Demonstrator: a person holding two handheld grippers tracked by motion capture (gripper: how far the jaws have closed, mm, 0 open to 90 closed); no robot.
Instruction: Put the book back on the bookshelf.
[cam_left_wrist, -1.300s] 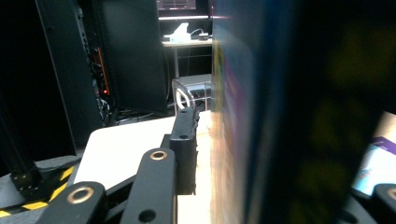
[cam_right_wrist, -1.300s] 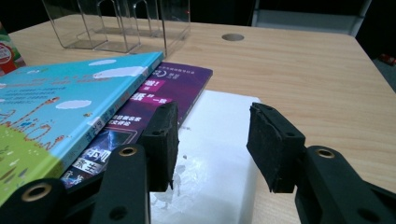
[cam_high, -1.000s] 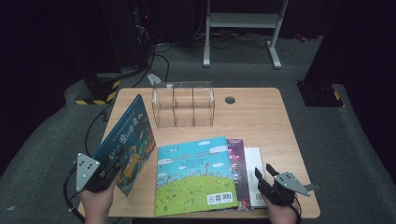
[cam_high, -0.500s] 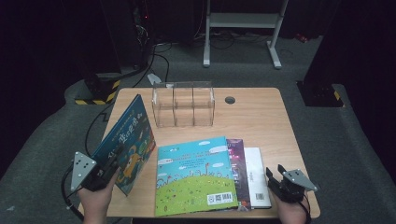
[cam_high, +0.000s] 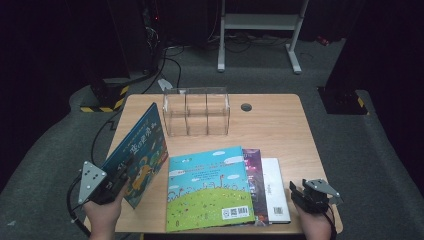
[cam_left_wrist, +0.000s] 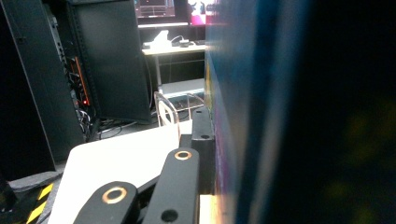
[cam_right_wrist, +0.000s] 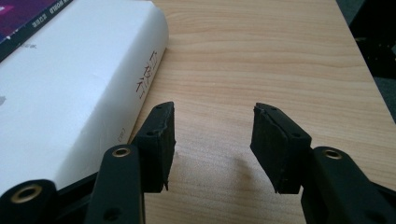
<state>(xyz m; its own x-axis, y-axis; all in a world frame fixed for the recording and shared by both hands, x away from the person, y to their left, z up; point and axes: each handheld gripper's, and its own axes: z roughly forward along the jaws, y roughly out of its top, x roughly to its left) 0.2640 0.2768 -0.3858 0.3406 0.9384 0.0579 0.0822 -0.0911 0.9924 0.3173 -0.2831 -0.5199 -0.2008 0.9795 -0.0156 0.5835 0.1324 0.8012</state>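
step: stand blue book (cam_high: 141, 152) upright, table's 9 o'clock | left gripper (cam_high: 120, 176): clamped on its lower edge | right gripper (cam_right_wrist: 212, 147): half open, empty, beside white book (cam_right_wrist: 70, 88) | advice: keep grip firm, steer toward clear rack (cam_high: 196, 112) at 12 o'clock

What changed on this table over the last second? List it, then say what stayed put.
The left hand-held gripper has just been closing its jaws and is now shut on the blue book, which stands tilted on its edge. The right hand-held gripper, jaws open, drew back toward the table's near right corner, beside the white book. The green-cover book, the clear organizer and the blue book stayed where they were.
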